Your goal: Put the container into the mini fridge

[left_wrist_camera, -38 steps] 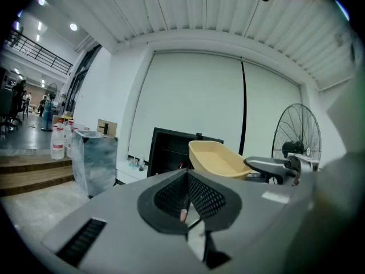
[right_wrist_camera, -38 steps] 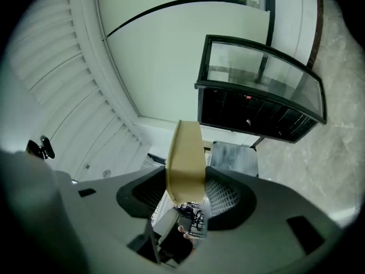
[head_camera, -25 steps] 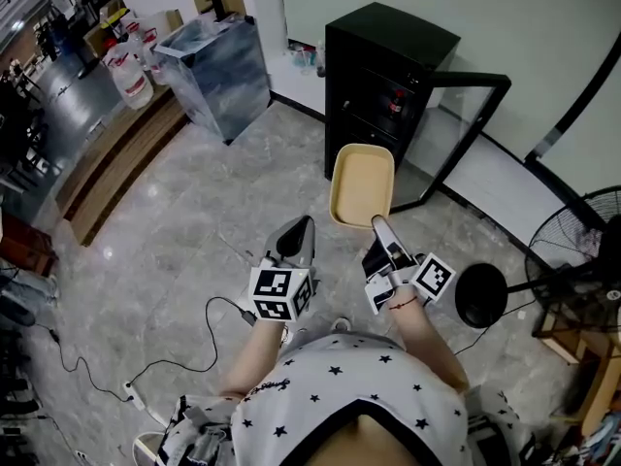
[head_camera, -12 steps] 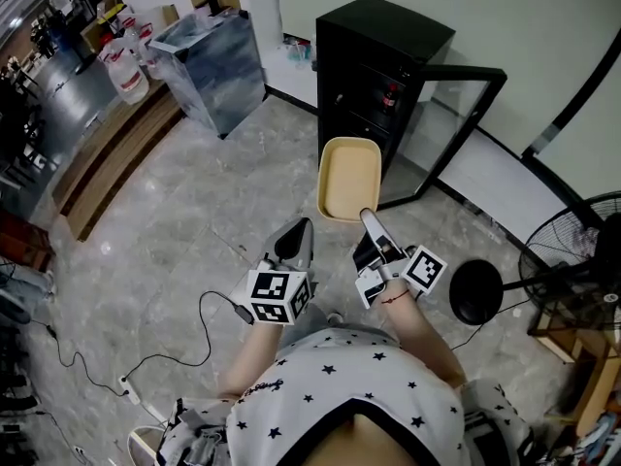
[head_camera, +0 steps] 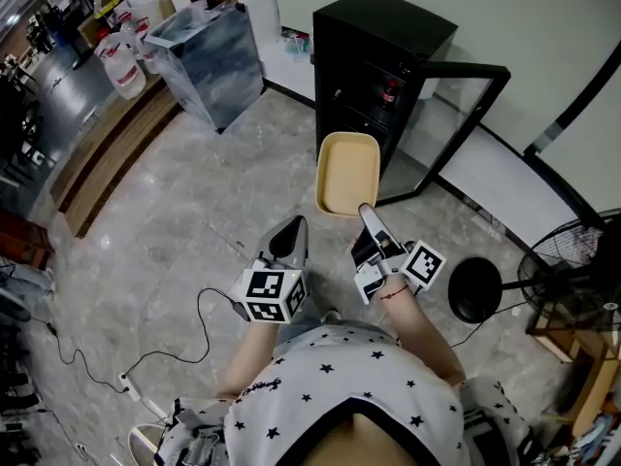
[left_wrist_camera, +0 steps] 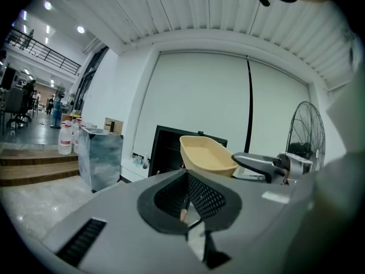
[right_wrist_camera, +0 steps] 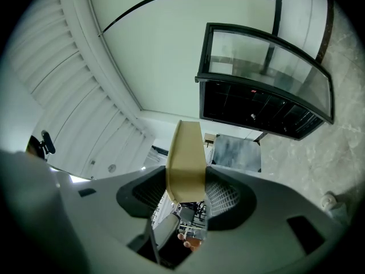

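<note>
Standing open, the black box-shaped mini fridge (head_camera: 374, 47) has its glass door (head_camera: 456, 115) swung aside. The tan oval plastic container (head_camera: 347, 173) hangs just before the fridge, pinched at one rim by the right gripper (head_camera: 367, 216). That single-edge hold risks sagging or striking the fridge frame. The left gripper (head_camera: 291, 231), farther from the fridge, is closed and empty.

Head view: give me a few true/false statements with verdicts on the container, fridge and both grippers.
1. The right gripper grips the yellow container by its near rim. True.
2. The mini fridge has its door shut. False: the glass door stands swung open.
3. The container sits on a fridge shelf. False: it is held in the air in front of the fridge, above the floor.
4. The left gripper holds nothing. True: its jaws are together with nothing between them.
5. The container is full. False: from above its inside looks empty.
</note>
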A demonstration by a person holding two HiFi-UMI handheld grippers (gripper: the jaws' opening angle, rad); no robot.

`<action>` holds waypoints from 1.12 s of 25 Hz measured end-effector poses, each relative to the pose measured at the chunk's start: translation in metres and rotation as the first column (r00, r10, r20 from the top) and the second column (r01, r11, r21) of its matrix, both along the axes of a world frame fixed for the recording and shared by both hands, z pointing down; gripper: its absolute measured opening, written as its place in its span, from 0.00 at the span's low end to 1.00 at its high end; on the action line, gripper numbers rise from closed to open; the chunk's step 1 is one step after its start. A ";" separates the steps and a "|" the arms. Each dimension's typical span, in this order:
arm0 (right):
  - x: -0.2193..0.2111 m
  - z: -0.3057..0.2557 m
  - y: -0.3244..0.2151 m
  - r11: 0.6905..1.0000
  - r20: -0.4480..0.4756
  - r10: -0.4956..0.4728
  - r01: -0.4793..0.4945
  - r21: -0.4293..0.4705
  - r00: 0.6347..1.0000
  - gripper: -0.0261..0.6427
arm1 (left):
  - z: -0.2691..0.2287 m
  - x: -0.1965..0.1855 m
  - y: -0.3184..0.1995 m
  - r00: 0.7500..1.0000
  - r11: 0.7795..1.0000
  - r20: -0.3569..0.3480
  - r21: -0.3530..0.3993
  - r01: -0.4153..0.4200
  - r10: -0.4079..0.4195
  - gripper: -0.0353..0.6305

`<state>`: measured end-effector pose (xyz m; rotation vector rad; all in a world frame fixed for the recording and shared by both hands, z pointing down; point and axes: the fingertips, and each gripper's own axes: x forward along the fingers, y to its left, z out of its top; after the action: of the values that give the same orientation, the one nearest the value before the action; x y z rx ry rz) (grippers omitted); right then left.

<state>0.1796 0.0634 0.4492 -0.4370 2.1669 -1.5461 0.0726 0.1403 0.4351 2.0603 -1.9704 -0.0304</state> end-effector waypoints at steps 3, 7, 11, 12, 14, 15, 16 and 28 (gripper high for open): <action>-0.006 0.002 -0.015 1.000 0.001 0.002 -0.002 0.000 1.000 0.35 | 0.003 -0.006 -0.015 1.000 1.000 0.004 -0.003 -0.005 0.005 0.07; -0.021 0.002 -0.040 1.000 0.003 0.014 -0.014 -0.003 1.000 0.35 | 0.002 -0.023 -0.040 1.000 1.000 0.002 0.000 -0.014 0.014 0.07; -0.043 0.002 -0.070 1.000 0.004 0.025 -0.025 -0.003 1.000 0.35 | 0.001 -0.048 -0.072 1.000 1.000 0.003 0.004 -0.024 0.024 0.07; -0.050 0.001 -0.078 1.000 0.003 0.027 -0.027 0.000 1.000 0.35 | 0.001 -0.055 -0.080 1.000 1.000 0.002 0.006 -0.026 0.026 0.07; -0.062 0.000 -0.095 0.999 0.003 0.034 -0.034 0.003 0.999 0.35 | 0.000 -0.069 -0.098 0.999 0.999 0.001 0.007 -0.033 0.033 0.07; -0.069 -0.001 -0.103 0.999 0.002 0.040 -0.040 0.002 0.999 0.35 | -0.001 -0.075 -0.107 0.999 0.999 0.002 0.005 -0.039 0.039 0.07; -0.075 -0.002 -0.112 0.999 0.001 0.048 -0.048 0.000 0.999 0.35 | -0.002 -0.082 -0.116 0.999 0.999 0.003 0.002 -0.047 0.047 0.07; -0.152 -0.001 -0.213 0.987 0.003 0.156 -0.156 -0.032 0.988 0.35 | -0.010 -0.161 -0.223 0.984 0.984 0.022 -0.014 -0.175 0.175 0.07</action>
<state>0.0271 -0.1500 0.4484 -0.5967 2.0539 -1.4954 -0.0883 -0.0828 0.4254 2.2274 -1.7896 0.0429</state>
